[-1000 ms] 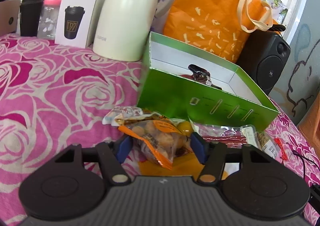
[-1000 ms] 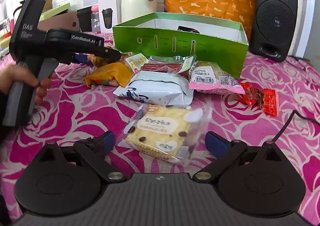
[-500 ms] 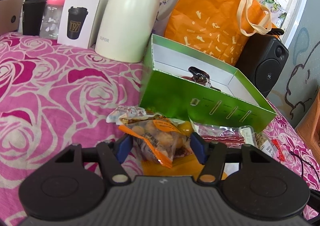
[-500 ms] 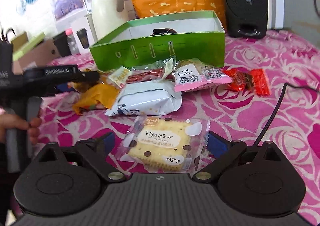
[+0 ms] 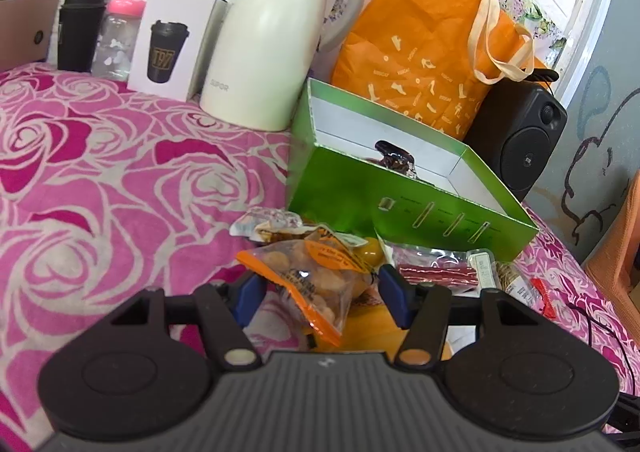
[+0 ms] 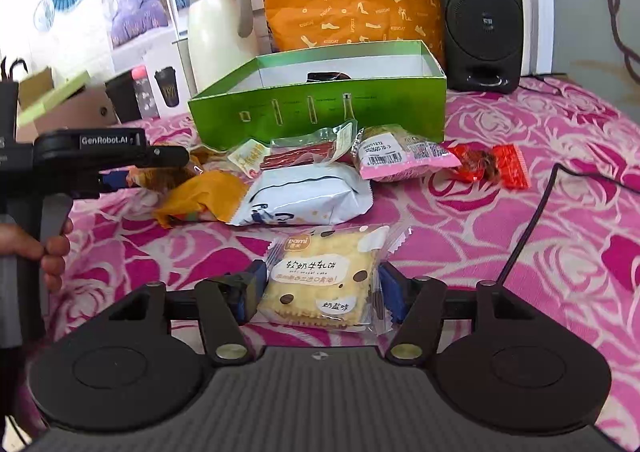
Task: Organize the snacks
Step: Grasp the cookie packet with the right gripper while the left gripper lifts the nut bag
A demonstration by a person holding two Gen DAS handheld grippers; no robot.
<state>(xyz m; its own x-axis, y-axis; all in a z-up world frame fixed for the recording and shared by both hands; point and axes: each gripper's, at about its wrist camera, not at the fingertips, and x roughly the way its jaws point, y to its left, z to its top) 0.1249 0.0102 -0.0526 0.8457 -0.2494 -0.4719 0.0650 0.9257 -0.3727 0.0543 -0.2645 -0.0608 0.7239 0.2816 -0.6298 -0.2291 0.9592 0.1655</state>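
Blue rubbery pads of the right gripper (image 6: 318, 290) are closing around a flat, square cracker packet (image 6: 326, 278) in clear crinkled film; the packet lies between them on the pink rose-print cloth (image 6: 520, 252). Left gripper (image 5: 318, 294) stands about half open, pinching a clear orange-edged bag of round snacks (image 5: 316, 276). Just beyond lie a white pillow pack (image 6: 306, 197), a red sausage strip (image 6: 304, 157) and a pink-labelled packet (image 6: 404, 157), crowding the near wall of the open green cardboard box (image 6: 320, 107). Behind stand a cream jug (image 5: 268, 51), orange bag (image 5: 420, 47) and black speaker (image 6: 482, 11).
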